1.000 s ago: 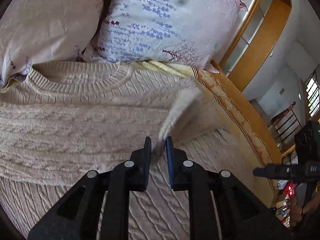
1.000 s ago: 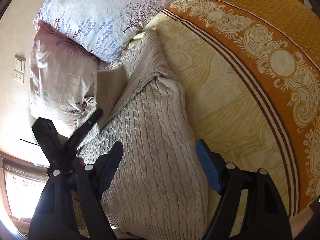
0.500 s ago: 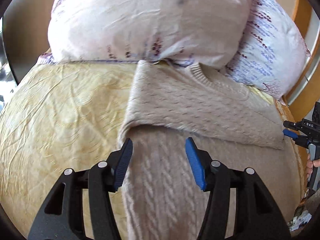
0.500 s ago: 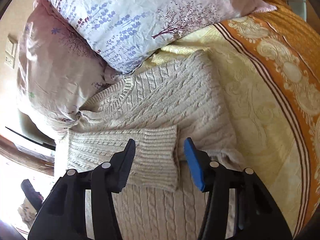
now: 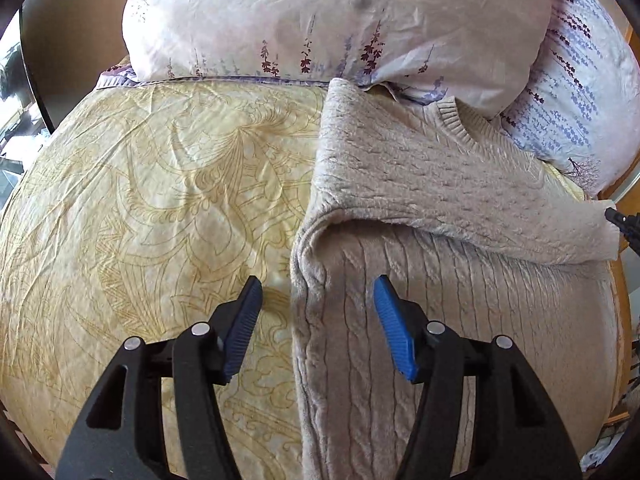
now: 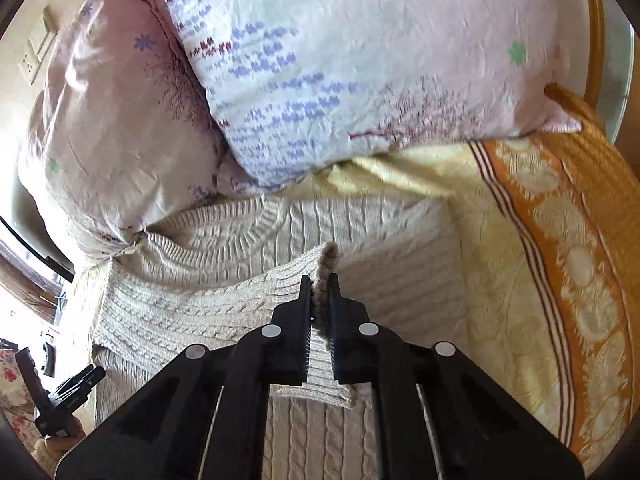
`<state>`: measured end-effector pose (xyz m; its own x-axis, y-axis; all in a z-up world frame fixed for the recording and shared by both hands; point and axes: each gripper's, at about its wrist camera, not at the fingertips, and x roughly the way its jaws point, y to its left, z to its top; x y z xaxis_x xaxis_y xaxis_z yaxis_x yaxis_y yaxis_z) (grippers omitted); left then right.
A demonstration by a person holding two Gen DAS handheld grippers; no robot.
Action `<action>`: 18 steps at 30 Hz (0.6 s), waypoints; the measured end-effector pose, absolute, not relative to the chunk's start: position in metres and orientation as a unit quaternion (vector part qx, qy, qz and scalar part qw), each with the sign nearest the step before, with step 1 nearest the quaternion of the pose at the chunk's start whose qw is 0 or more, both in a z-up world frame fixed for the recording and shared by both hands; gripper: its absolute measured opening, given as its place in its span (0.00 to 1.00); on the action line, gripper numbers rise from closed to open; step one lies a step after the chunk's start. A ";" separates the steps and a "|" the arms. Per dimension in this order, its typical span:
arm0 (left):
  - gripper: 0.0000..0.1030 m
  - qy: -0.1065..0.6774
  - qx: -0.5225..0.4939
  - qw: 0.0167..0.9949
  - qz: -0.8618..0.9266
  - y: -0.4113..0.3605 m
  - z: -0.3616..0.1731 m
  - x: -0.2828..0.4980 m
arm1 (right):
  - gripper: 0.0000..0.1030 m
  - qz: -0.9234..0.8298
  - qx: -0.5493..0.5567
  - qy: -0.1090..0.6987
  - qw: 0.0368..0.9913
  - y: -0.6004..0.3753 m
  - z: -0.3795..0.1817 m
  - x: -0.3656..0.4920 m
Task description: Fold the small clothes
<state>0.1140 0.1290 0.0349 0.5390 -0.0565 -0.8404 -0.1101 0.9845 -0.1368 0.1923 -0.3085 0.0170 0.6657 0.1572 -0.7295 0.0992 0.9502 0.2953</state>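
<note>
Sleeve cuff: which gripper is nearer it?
Right. The right gripper is clamped on the sleeve cuff; the left gripper hangs open over the sweater's folded side edge.

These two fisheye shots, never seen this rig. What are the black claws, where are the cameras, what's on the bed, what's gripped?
The black claws are handheld two-finger grippers, one in each of a person's hands; no robot arm. A camera on each looks forward along its fingers, so each picture is one gripper's own view.

On the yellow patterned bedspread lies a beige cable-knit sweater, its collar toward two floral pillows, with one sleeve folded across the body.

In the left view, the left gripper is open, holding nothing, poised over the sweater's side edge. In the right view, the right gripper has just closed and is shut on the sleeve's ribbed cuff. Its tip also shows at the left view's right edge.
</note>
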 end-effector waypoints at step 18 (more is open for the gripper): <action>0.58 0.485 -0.072 0.871 0.039 0.135 0.031 0.142 | 0.26 0.013 0.157 0.455 0.877 -0.310 -0.019 0.176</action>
<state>0.1421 0.1347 0.0314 0.5272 -0.0026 -0.8498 -0.1368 0.9867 -0.0879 0.1763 -0.3096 -0.0188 0.5856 0.1659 -0.7934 0.1192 0.9506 0.2867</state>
